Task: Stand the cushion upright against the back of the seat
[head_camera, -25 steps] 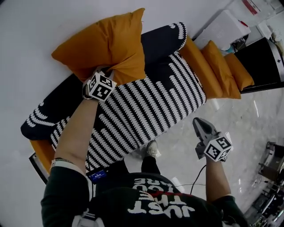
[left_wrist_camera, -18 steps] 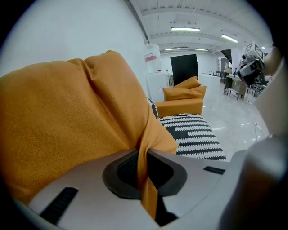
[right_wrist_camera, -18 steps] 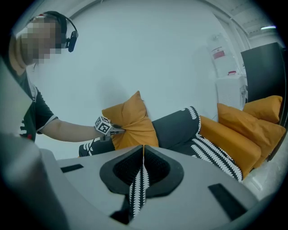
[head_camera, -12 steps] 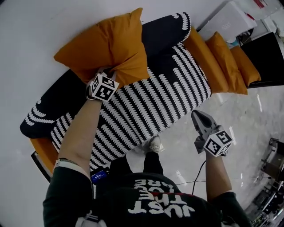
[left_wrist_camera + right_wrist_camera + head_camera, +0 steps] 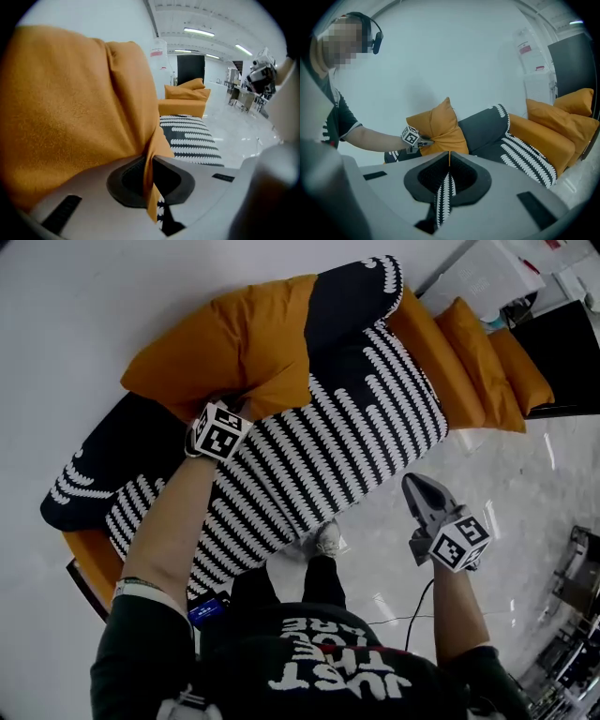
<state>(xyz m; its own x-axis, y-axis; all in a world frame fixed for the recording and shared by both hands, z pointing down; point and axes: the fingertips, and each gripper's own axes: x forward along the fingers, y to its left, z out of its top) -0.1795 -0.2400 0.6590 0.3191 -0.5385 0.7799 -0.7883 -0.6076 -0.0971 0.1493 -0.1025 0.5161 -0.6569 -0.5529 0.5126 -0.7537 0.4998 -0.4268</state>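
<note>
On the striped sofa seat (image 5: 309, 465) the orange cushion (image 5: 225, 352) leans against the dark backrest (image 5: 347, 306), a fold of its corner pinched between the left gripper (image 5: 151, 161) fingers, and the right gripper (image 5: 417, 488) is off over the floor (image 5: 534, 512), fingers together on nothing.

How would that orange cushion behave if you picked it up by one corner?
Probably soft and floppy: the cushion gathers into a thin fold where the left gripper pinches it. Likely light for its size, since one corner pinch seems enough to steer it. It may slump unless the seat back props it.
</note>
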